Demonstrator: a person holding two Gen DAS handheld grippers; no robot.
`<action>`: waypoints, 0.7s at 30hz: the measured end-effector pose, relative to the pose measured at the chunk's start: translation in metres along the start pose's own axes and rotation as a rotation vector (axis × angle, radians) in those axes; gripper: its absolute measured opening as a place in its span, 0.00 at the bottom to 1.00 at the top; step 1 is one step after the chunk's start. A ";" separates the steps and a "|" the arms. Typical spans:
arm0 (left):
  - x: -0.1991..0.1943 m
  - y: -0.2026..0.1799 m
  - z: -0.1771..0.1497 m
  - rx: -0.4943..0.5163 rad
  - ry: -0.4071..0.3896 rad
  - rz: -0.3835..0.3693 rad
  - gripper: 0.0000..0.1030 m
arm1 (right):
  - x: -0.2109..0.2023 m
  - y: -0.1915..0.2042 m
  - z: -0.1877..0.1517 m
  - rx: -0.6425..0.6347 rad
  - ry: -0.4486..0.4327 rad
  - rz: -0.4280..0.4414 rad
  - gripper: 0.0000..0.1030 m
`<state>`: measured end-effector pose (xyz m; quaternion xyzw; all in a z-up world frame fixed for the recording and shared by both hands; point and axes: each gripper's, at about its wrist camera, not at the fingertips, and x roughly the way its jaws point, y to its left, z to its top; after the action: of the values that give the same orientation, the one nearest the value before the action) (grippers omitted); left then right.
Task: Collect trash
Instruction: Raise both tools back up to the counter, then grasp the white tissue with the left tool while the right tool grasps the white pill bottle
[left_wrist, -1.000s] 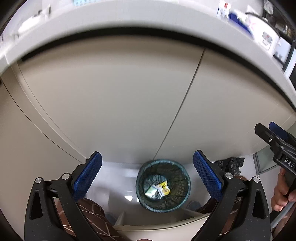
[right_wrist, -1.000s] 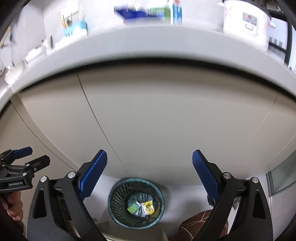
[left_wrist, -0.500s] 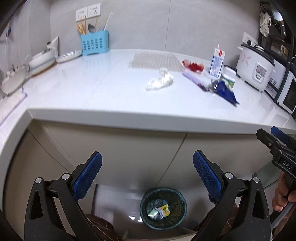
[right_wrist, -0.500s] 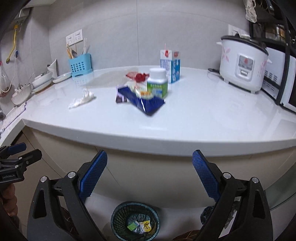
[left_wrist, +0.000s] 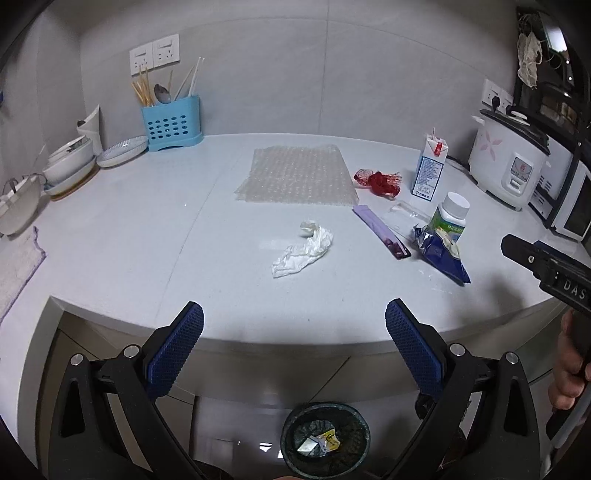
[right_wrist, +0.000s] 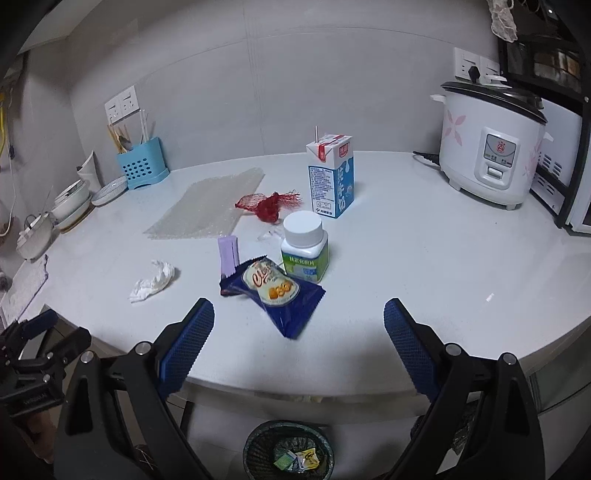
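Observation:
Trash lies on a white counter: a crumpled white tissue, a blue snack wrapper, a purple wrapper, red netting, a bubble-wrap sheet, a milk carton and a white-capped bottle. A mesh bin with a few scraps stands on the floor below. My left gripper and right gripper both hover open and empty at the counter's front edge.
A white rice cooker stands at the right, with appliances beyond it. A blue utensil holder, bowls and a plate sit at the back left. A cloth lies at the left edge.
Both grippers have risen from cabinet-front height to above the counter edge, so the countertop and its trash now fill the views. The jaws stayed open.

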<state>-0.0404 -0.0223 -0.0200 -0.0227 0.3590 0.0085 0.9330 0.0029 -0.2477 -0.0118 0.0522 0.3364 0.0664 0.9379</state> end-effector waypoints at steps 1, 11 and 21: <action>0.004 -0.001 0.005 0.004 0.001 0.000 0.94 | 0.005 0.000 0.006 0.003 0.008 -0.005 0.87; 0.074 -0.004 0.043 0.017 0.072 0.020 0.93 | 0.078 0.002 0.049 0.016 0.100 -0.069 0.83; 0.122 -0.007 0.051 0.016 0.135 0.017 0.93 | 0.119 -0.004 0.057 0.057 0.167 -0.100 0.74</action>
<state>0.0845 -0.0272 -0.0632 -0.0127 0.4211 0.0122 0.9068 0.1306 -0.2358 -0.0424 0.0563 0.4173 0.0140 0.9069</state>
